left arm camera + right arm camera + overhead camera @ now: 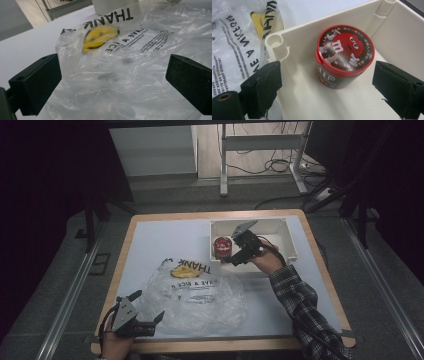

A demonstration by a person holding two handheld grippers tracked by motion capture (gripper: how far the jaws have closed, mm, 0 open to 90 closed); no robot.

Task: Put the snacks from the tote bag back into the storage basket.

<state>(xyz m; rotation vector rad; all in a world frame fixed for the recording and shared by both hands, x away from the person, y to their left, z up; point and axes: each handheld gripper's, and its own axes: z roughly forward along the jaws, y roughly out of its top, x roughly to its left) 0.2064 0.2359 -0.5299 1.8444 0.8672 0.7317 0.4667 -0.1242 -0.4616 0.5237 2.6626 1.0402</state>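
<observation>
A round candy tub point(221, 247) with a red lid point(345, 48) stands upright in the left end of a white plastic box point(285, 231). My right gripper point(228, 261) hovers over the box's near left corner, open, and in the right gripper view point(329, 92) its jaws stand wide on either side of the tub without touching it. A clear plastic bag point(195, 297) printed with black letters and a yellow smiley point(98, 37) lies crumpled on the white table top. My left gripper point(149, 307) rests open at the bag's near left edge; in the left gripper view point(112, 85) the bag lies between its jaws, untouched.
The table point(150, 240) has a wooden rim and a white surface. The box wall point(294, 35) rises between the bag and the tub. Metal desk legs point(223, 165) and cables stand on the floor beyond the table. A plaid sleeve point(305, 315) crosses the near right.
</observation>
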